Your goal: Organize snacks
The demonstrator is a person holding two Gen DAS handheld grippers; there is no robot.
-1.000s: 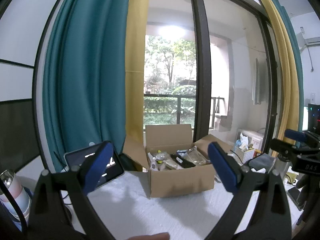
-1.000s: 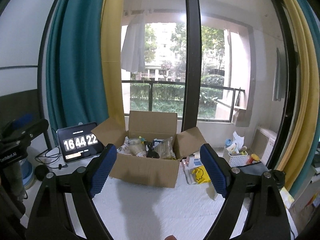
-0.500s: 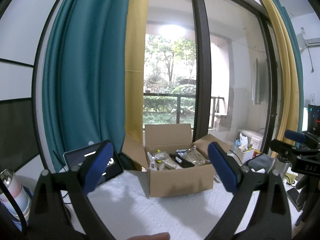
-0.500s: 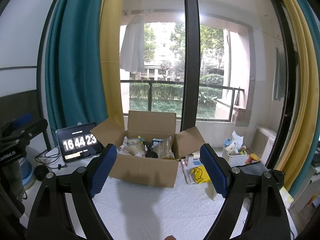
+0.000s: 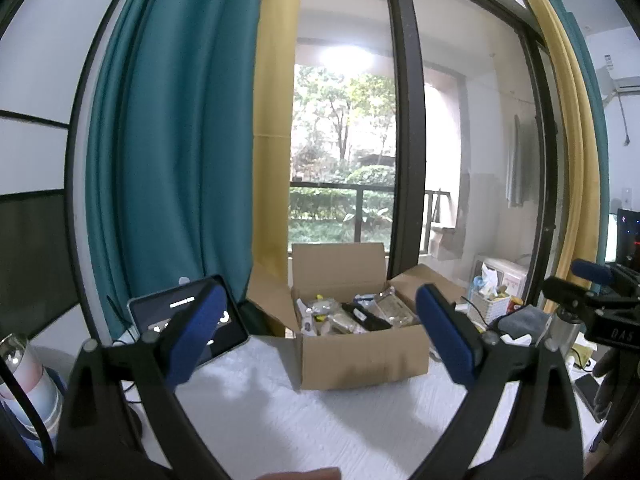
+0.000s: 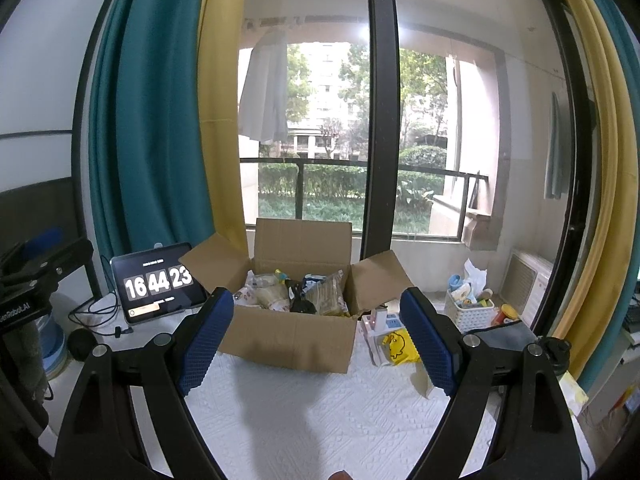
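An open cardboard box point(image 5: 362, 354) stands on the white table, flaps spread; it also shows in the right wrist view point(image 6: 292, 340). Several snack packets point(image 5: 352, 314) lie inside it, among them clear bags and a dark packet point(image 6: 300, 300). My left gripper point(image 5: 320, 338) is open and empty, held above the table in front of the box. My right gripper point(image 6: 316, 338) is open and empty, also in front of the box and apart from it.
A tablet clock point(image 6: 158, 284) stands left of the box, with cables beside it. A yellow packet point(image 6: 400, 346) and small boxes lie right of the box. A white basket point(image 6: 470, 308) of items stands at the far right. Curtains and a window are behind.
Both grippers have held nearly still. The tablet clock changed from 16:44:22 to 16:44:23.
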